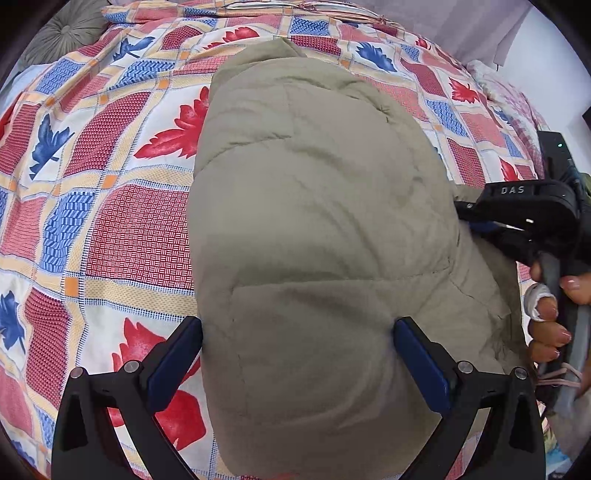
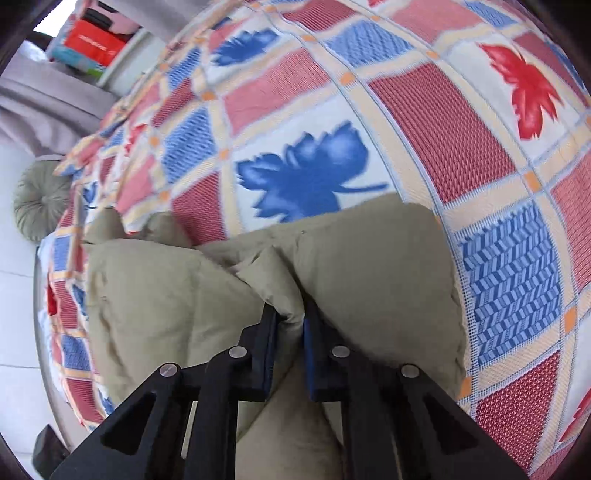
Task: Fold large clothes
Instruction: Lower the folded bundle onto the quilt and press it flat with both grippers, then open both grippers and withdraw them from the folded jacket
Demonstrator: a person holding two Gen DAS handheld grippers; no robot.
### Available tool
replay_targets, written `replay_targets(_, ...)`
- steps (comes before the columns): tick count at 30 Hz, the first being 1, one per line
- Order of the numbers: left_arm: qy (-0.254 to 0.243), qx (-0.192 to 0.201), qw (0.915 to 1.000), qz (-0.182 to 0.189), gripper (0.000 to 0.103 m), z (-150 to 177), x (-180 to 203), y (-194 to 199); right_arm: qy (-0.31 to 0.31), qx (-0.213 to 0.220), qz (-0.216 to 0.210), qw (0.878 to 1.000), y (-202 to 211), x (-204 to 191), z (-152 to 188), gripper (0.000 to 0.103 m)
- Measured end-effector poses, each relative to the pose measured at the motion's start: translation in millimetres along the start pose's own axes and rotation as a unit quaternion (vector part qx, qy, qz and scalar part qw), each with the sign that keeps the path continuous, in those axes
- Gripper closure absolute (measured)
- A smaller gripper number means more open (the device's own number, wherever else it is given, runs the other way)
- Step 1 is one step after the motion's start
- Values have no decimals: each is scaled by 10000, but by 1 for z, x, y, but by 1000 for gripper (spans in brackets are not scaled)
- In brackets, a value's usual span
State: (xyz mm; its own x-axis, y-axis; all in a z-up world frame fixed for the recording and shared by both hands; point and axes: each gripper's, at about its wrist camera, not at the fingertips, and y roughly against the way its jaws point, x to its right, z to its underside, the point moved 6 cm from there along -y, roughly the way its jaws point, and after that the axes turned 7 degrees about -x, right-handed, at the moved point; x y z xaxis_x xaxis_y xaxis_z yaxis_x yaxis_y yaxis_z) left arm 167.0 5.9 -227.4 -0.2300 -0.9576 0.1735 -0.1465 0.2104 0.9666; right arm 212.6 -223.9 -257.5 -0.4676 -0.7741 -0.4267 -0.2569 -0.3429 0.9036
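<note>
A puffy khaki quilted jacket (image 1: 317, 206) lies folded lengthwise on the patterned bedspread (image 1: 140, 229). My left gripper (image 1: 297, 326) is open, its two fingers straddling the near end of the jacket. My right gripper (image 2: 290, 314) is shut on a pinched fold of the jacket (image 2: 369, 280) at its edge. The right gripper also shows in the left wrist view (image 1: 467, 214) at the jacket's right side, held by a hand.
The bedspread (image 2: 461, 129) has red and blue leaf squares. A round grey-green cushion (image 1: 66, 33) sits at the bed's far left corner; it also shows in the right wrist view (image 2: 40, 199). A shelf with red and teal items (image 2: 92, 48) stands beyond the bed.
</note>
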Motion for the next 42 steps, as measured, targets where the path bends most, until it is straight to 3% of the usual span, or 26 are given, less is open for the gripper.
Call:
replay_targets(3, 18, -44, 9999, -131, 0, 1, -1, 2, -83, -63, -156, 9998, -3, 6, 0, 91)
replay_targets(10, -27, -17, 9991, -422, 0, 3, -6, 12, 123, 10, -427, 9990, 33, 2, 19, 86)
replay_targets(18, -15, 143, 9967, -799, 0, 5, -11, 23, 484, 20, -173, 9987, 57, 4, 56, 86)
replay_targets(24, 28, 123, 9968, -788, 0, 11, -12, 27, 767, -66, 7, 9970, 66, 4, 84, 85)
replay_targets(26, 22, 147, 9965, -822, 0, 14, -11, 31, 897, -69, 180, 9958, 71, 4, 94, 78)
replay_targets(28, 34, 101, 9973, -731, 0, 19, -9, 35, 967, -40, 264, 9950, 78, 4, 103, 60)
replay_targets(33, 212, -97, 9978, -618, 0, 36, -7, 49, 1151, -94, 530, 9919, 92, 3, 128, 54)
replay_targets(38, 91, 8, 9975, -701, 0, 57, 1, 89, 1303, 34, 721, 9888, 120, -1, 147, 29)
replay_targets(40, 50, 88, 9971, -752, 0, 62, 2, 107, 1352, 114, 755, 9879, 135, -5, 155, 22)
replay_targets(42, 69, 172, 9968, -778, 0, 68, 3, 128, 1383, 187, 796, 9870, 149, -10, 161, 21)
